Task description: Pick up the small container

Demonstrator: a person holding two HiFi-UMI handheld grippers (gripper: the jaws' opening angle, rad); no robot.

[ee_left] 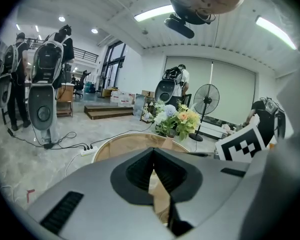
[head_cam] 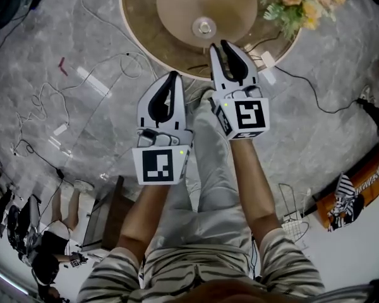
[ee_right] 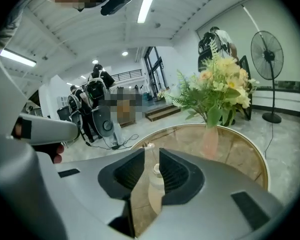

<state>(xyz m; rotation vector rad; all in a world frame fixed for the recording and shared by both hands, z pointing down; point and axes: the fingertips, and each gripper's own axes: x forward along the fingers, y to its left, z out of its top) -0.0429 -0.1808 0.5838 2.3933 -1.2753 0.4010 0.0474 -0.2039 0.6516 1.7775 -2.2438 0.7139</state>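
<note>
The left gripper (head_cam: 174, 74) is held forward with its jaws clenched tip to tip on nothing. The right gripper (head_cam: 220, 43), slightly ahead of it over the near rim of the round glass table (head_cam: 142, 24), has its jaws released to a narrow gap and grips nothing. The small container (head_cam: 204, 26) stands upright on the table just beyond the right tips, seen through that gap in the right gripper view, clear of both pads, with a bunch of flowers (head_cam: 297, 2) further back on the right
</note>
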